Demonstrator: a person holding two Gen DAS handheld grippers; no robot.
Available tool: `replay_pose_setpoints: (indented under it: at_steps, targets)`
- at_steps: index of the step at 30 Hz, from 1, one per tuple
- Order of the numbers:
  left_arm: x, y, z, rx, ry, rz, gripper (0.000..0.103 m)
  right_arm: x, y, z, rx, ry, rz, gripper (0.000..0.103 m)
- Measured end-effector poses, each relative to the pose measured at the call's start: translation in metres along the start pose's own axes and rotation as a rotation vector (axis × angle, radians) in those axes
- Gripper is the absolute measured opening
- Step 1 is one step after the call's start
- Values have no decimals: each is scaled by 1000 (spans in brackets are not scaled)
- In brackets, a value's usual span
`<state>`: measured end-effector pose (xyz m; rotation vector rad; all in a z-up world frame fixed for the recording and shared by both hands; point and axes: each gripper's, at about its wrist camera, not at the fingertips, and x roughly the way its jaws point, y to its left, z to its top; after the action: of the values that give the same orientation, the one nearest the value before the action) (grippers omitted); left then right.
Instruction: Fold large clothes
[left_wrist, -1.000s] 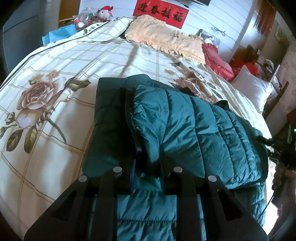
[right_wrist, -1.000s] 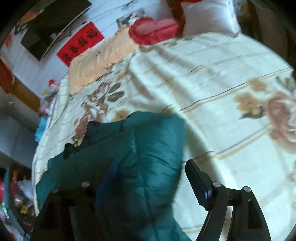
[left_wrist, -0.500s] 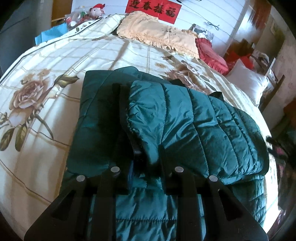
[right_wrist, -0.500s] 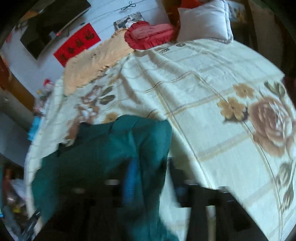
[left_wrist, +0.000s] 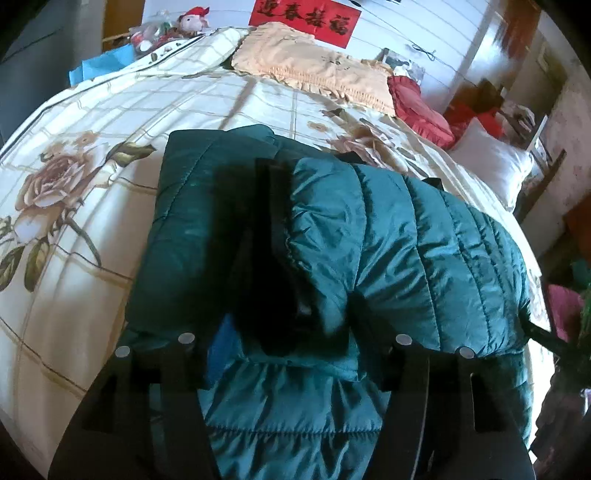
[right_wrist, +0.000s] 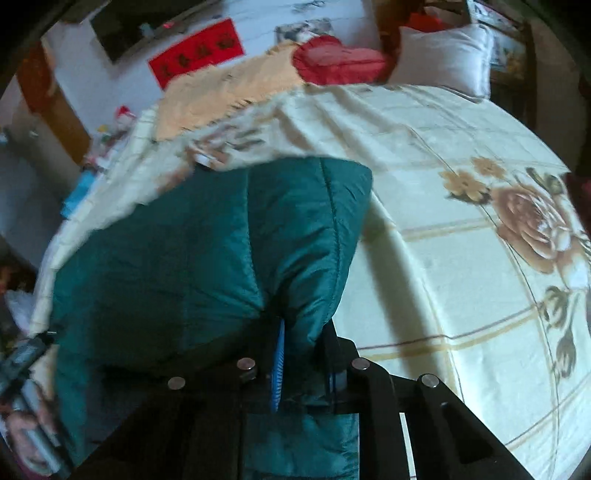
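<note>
A teal quilted puffer jacket (left_wrist: 388, 236) lies partly folded on the flowered bedspread (left_wrist: 74, 177), one layer laid over another. My left gripper (left_wrist: 291, 354) is open, its fingers spread on either side of the jacket's near folded edge. In the right wrist view the same jacket (right_wrist: 207, 243) is raised off the bedspread (right_wrist: 461, 258). My right gripper (right_wrist: 299, 354) is shut on a bunched fold of it.
A peach frilled cover (left_wrist: 314, 70), a red cushion (left_wrist: 417, 103) and a white pillow (left_wrist: 491, 166) lie at the bed's far end. Toys and clutter (left_wrist: 166, 33) sit at the far left corner. A red banner (left_wrist: 306, 18) hangs on the wall.
My left gripper has opened and let go of the jacket's fold. My right gripper has closed on the jacket's edge and lifted it.
</note>
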<state>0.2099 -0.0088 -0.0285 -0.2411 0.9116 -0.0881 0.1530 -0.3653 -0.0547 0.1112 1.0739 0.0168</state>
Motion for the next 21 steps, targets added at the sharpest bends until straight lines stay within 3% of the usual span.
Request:
replay_pose_setpoints:
  at_steps: [3,6,9,12,16,21]
  targets:
    - [-8,3,2,12,9,17,60,-9,-3,4,50,-1,36,20]
    - [-25,13,8,-7,-14,16,60,-32,-2,8,64,-43,38,48]
    - [-45,19,14,-29,-73,13,60,-55,16,13,3,-120,29,49]
    - [-56,11,23,-19,-126,9,60,-61,39,20,-67,-150,78,55]
    - [-41,-5,29,11,-118,42,60,-40,74,32,-176,-159,58,58]
    - [7,-14,31,58,-55,152,60,1,90,44,-217,-161,-13,58]
